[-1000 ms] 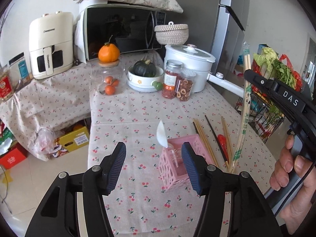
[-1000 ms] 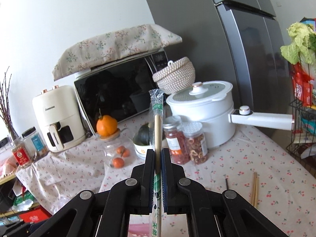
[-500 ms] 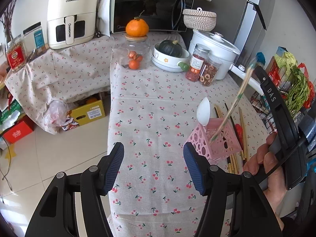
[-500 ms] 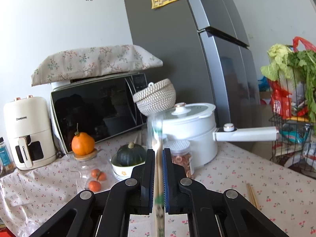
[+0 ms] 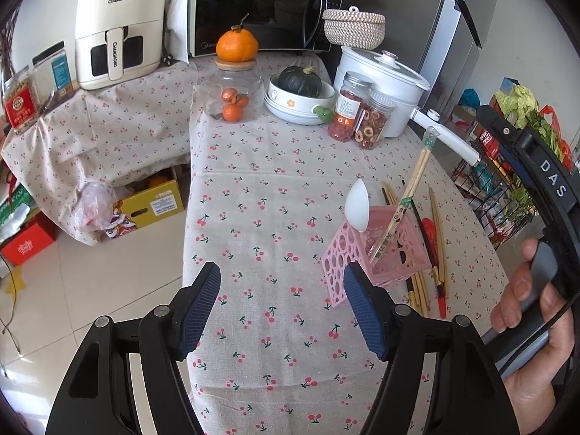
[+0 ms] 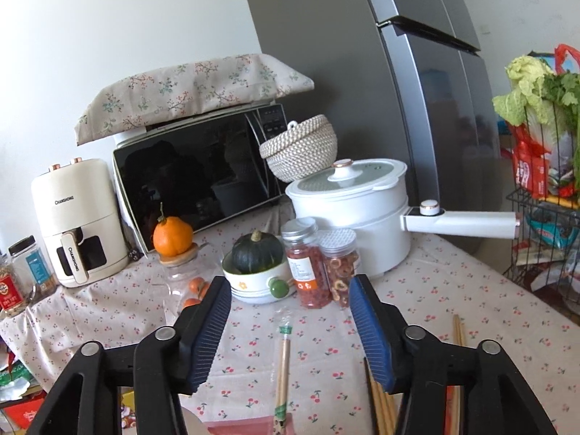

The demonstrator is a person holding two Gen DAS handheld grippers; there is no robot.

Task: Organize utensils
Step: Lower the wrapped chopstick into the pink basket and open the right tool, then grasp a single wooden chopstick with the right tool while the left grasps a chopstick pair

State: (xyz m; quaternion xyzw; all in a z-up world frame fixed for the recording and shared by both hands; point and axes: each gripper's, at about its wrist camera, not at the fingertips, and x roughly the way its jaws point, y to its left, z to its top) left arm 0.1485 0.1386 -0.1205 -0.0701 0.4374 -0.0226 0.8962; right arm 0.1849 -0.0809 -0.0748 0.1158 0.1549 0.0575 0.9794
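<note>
Wrapped chopsticks (image 5: pixel 406 210) standing tilted in the pink perforated holder (image 5: pixel 377 253) beside a white spoon (image 5: pixel 357 206), top leaning far-right. Right gripper (image 6: pixel 290 330) spread wide and empty directly above them; left gripper (image 5: pixel 281 311) also agape, empty, at the near left of the holder. Loose chopsticks (image 5: pixel 435 232) and a red-handled utensil (image 5: pixel 431 232) lying on the cherry-print tablecloth (image 5: pixel 275 166) just right of the holder, long axes running near to far, likely closer to the right gripper.
</note>
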